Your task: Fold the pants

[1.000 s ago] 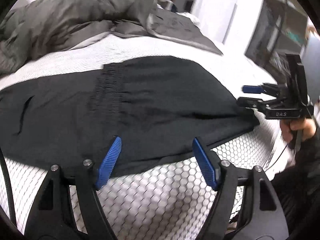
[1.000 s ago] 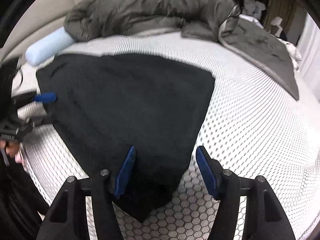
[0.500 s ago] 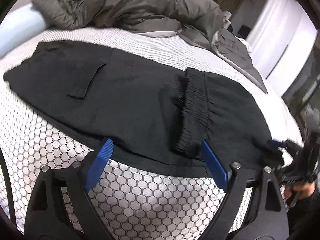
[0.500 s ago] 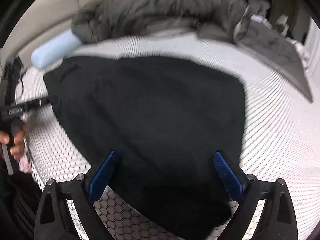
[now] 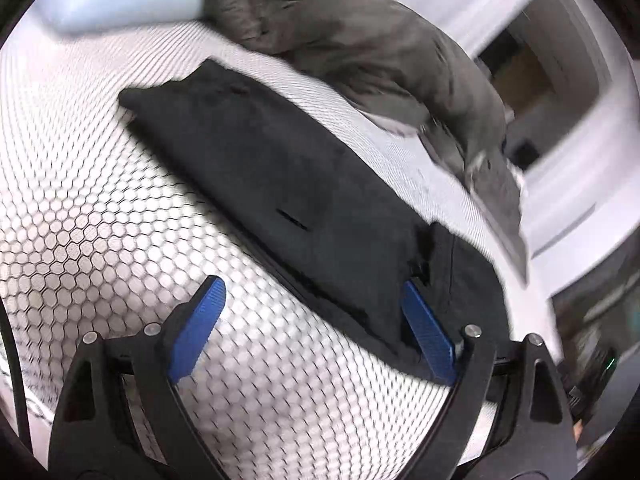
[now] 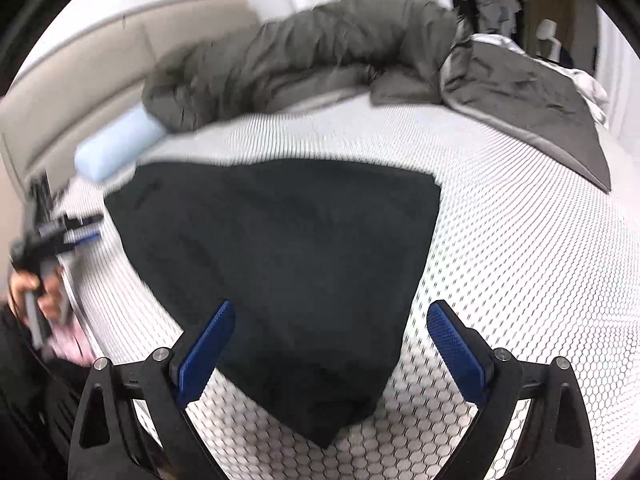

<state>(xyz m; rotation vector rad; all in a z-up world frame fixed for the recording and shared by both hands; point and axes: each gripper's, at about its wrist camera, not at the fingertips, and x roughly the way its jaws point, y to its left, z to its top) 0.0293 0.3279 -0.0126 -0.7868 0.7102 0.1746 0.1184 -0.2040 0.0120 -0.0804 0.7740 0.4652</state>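
One bed (image 6: pixel 520 240) with a honeycomb cover carries everything: a grey duvet (image 6: pixel 320 52) heaped along its far edge, then black pants (image 6: pixel 288 260) flat mid-bed. Both the left gripper (image 5: pixel 316 328) and right gripper (image 6: pixel 330 344) have just spread their fingers, released, hovering over the pants' near edge.

One black pants (image 6: pixel 288 256), one grey duvet (image 6: pixel 320 56), one blue bolster (image 6: pixel 116 148), two grippers (image 6: pixel 330 344)
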